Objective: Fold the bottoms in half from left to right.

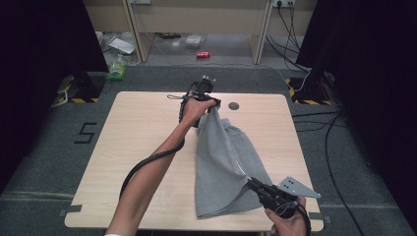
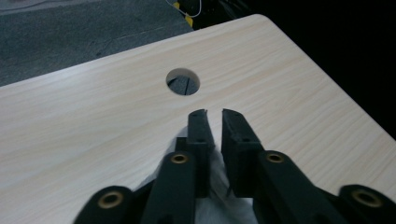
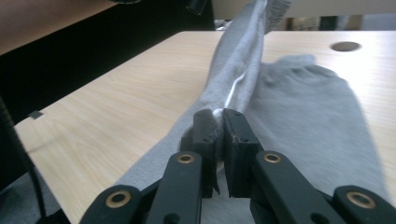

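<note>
At the table's near edge, the right gripper (image 1: 251,184) pinched the grey garment (image 1: 223,162) with jaws nearly closed. Farther off, the left gripper (image 1: 212,105) clamped its far end, lifted. Its long axis ran near-to-far across the wooden table (image 1: 137,147). Pulling harder might slip fabric from either thin pinch.

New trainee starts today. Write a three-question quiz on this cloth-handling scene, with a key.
1. True or false: the soft grey fabric garment lies flat, untouched, on the light wooden table.
2. What does the right gripper clamp? A) cable B) garment edge C) nothing
3. Fill in: beyond the left gripper the tabletop has a round ____.

Key: 1 false; 2 B; 3 hole.
</note>
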Demonstrator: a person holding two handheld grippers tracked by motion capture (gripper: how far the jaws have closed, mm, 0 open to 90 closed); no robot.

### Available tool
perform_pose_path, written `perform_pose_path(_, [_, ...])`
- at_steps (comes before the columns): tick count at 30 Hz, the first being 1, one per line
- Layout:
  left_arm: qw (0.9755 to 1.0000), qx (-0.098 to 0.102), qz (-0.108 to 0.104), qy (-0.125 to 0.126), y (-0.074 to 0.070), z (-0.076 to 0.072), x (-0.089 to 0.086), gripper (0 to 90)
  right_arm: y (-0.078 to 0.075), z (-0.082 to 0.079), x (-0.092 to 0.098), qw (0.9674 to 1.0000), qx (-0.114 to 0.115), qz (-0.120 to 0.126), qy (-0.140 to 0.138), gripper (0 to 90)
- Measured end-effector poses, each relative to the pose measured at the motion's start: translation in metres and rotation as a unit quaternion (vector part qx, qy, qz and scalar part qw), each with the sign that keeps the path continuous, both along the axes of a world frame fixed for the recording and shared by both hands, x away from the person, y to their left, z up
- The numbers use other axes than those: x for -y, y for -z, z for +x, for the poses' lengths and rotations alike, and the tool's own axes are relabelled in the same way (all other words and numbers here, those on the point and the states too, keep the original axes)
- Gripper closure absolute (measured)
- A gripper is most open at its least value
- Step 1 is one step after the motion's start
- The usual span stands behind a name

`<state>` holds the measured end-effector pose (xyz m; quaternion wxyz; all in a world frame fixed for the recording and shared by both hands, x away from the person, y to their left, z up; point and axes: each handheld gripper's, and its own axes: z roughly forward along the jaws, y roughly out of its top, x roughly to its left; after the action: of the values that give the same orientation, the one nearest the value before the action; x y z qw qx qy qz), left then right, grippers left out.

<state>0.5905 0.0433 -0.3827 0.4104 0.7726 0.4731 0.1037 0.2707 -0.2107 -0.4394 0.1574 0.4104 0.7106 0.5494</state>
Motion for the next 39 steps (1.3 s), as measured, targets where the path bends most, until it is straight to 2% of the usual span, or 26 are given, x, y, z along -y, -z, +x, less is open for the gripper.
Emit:
perform_pose_path(4, [0.9999,0.002,-0.003,0.013,-0.004,0.002,0.021,83.8,0.003,-0.004,0.011,0.9998,-0.001,-0.001,0.018,84.7])
perform_pose_path(6, [0.9998,0.003,0.004,0.019,-0.003,0.001,0.028,84.1,0.007,-0.004,0.016,0.9997,-0.006,0.0,0.023,84.8])
perform_pose_path(12, [0.9997,-0.004,0.01,0.023,0.006,0.0,0.033,83.2,0.01,-0.004,0.028,0.9991,-0.009,0.003,0.041,84.8])
perform_pose_path(21, [0.9997,-0.01,0.014,0.018,0.01,0.002,0.024,80.9,0.006,-0.004,0.04,0.9982,0.0,0.004,0.06,84.9])
perform_pose_path(25, [0.9997,-0.013,0.014,0.014,0.013,0.002,0.017,78.6,0.013,-0.001,0.052,0.997,-0.016,-0.007,0.075,84.9])
perform_pose_path(26, [0.9997,-0.014,0.016,0.013,0.014,0.002,0.015,78.0,0.019,0.001,0.058,0.996,-0.032,-0.01,0.083,84.9])
perform_pose_path(28, [0.9997,-0.016,0.017,0.011,0.017,0.002,0.011,76.6,0.023,0.002,0.06,0.9956,-0.04,-0.013,0.084,84.8])
perform_pose_path(29, [0.9996,-0.021,0.016,0.009,0.02,0.003,0.007,75.4,0.029,0.003,0.064,0.9949,-0.051,-0.02,0.084,84.7])
perform_pose_path(33, [0.9995,-0.026,0.016,0.004,0.024,0.004,0.002,74.5,0.034,0.004,0.067,0.9944,-0.062,-0.03,0.079,84.3])
perform_pose_path(34, [0.9995,-0.028,0.017,0.005,0.025,0.005,0.001,73.2,0.035,0.005,0.067,0.994,-0.064,-0.039,0.08,82.8])
perform_pose_path(37, [0.9993,-0.03,0.023,0.008,0.027,0.004,0.0,70.8,0.035,0.005,0.067,0.9932,-0.067,-0.042,0.085,80.1])
perform_pose_path(38, [0.9991,-0.031,0.026,0.01,0.027,0.004,0.0,70.8,0.034,0.005,0.067,0.9928,-0.069,-0.044,0.088,76.6])
perform_pose_path(39, [0.9991,-0.031,0.027,0.011,0.027,0.004,-0.001,67.9,0.033,0.005,0.069,0.9917,-0.074,-0.037,0.098,68.4])
